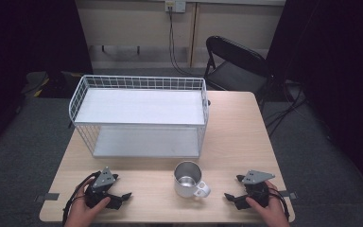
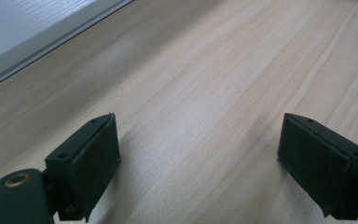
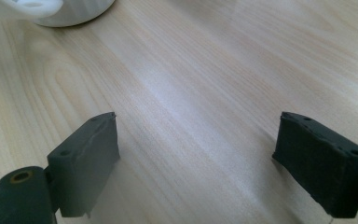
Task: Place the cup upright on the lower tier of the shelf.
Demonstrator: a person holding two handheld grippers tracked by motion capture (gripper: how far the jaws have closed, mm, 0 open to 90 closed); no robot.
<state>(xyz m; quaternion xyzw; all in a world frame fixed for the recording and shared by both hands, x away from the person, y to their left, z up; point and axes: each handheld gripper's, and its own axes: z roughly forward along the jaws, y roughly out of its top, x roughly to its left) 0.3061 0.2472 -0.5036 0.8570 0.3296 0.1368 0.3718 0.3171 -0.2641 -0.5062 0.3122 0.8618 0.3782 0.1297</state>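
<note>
A shiny steel mug with a white handle (image 1: 188, 179) stood on the pale wooden bench (image 1: 236, 137), just before a white two-tier wire rack (image 1: 139, 113). Left tool (image 1: 118, 195) and right tool (image 1: 233, 197) flanked the mug, both wide open, empty. Approaching level and gripping the mug's wall squarely would likely serve best.

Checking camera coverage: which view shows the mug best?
The high view: the whole mug stands upright on the table, handle toward the right gripper. The right gripper view catches its base edge.
</note>
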